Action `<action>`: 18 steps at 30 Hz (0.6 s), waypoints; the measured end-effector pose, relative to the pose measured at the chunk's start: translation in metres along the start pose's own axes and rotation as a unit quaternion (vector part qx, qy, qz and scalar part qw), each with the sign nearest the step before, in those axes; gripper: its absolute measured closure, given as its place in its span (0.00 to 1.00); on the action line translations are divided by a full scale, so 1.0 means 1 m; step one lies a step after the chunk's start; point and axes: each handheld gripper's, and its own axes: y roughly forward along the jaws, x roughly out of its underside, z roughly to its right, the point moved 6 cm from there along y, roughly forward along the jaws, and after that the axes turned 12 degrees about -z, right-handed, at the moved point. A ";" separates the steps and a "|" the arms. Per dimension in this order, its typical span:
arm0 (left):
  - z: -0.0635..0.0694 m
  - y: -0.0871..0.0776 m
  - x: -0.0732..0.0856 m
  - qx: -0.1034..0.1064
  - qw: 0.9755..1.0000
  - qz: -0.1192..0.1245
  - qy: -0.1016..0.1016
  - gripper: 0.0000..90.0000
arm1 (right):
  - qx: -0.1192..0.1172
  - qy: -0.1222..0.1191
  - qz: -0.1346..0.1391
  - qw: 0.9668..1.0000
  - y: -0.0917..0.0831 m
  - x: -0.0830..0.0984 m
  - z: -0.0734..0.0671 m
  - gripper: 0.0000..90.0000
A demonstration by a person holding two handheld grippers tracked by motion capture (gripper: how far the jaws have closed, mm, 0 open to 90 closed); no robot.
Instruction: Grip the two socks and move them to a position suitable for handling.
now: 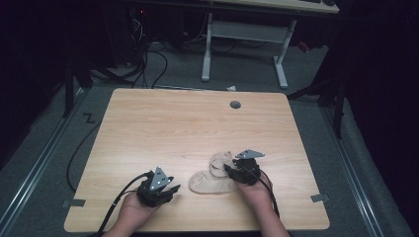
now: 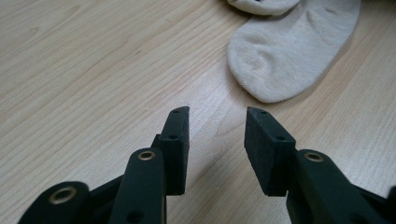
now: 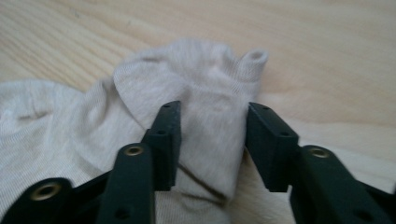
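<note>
Pale wood counter: the right hand-held gripper, jaws parted around the upper sock, should close squarely; the left hand-held gripper waits open and empty at 7 o'clock of the lower sock.

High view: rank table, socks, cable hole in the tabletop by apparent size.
1. table, by far the largest.
2. socks, a small beige heap near the front edge, next to the right gripper.
3. cable hole, a small grey disc near the far edge.
</note>
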 end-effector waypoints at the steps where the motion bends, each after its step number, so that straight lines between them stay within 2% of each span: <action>1: 0.000 0.000 0.000 0.000 1.000 0.000 0.000 0.67 | -0.007 0.000 0.002 1.000 0.000 0.000 -0.001 0.76; 2: 0.000 0.000 0.000 0.000 1.000 -0.001 0.000 0.67 | -0.005 -0.008 0.002 1.000 -0.001 0.000 -0.003 0.87; 4: 0.000 0.000 0.000 0.000 1.000 -0.001 0.000 0.67 | 0.007 -0.027 0.003 1.000 -0.004 -0.001 -0.006 0.91; 6: 0.000 0.000 0.000 0.000 1.000 -0.001 0.000 0.67 | 0.015 -0.030 0.028 0.999 -0.013 -0.005 -0.008 0.92; 7: 0.000 -0.001 0.000 -0.001 1.000 -0.001 0.001 0.67 | 0.030 -0.021 0.069 0.997 -0.031 -0.010 -0.003 0.92; 8: 0.000 0.000 0.000 -0.001 1.000 -0.001 0.001 0.67 | 0.030 -0.021 0.069 0.997 -0.031 -0.010 -0.003 0.92; 9: 0.000 0.000 0.000 -0.001 1.000 -0.001 0.000 0.67 | 0.044 -0.011 0.085 0.995 -0.039 -0.012 0.003 0.92; 11: 0.001 0.000 0.000 -0.001 1.000 -0.001 0.001 0.67 | 0.062 0.011 0.098 0.993 -0.046 -0.010 0.019 0.91; 13: 0.001 0.001 0.000 0.000 1.000 -0.002 0.001 0.67 | 0.078 0.036 0.091 0.992 -0.043 -0.003 0.039 0.91; 15: 0.002 0.002 -0.001 0.000 1.000 -0.002 0.003 0.67 | 0.090 0.051 0.070 0.992 -0.034 0.004 0.054 0.90; 16: 0.003 0.003 -0.001 -0.001 1.000 -0.002 0.004 0.67 | 0.090 0.055 0.061 0.993 -0.029 0.007 0.059 0.88; 17: 0.003 0.003 -0.001 -0.001 1.000 -0.003 0.004 0.67 | 0.089 0.062 0.038 0.993 -0.022 0.012 0.064 0.79; 18: 0.003 0.003 -0.001 -0.001 1.000 -0.004 0.004 0.67 | 0.089 0.062 0.038 0.993 -0.022 0.012 0.064 0.79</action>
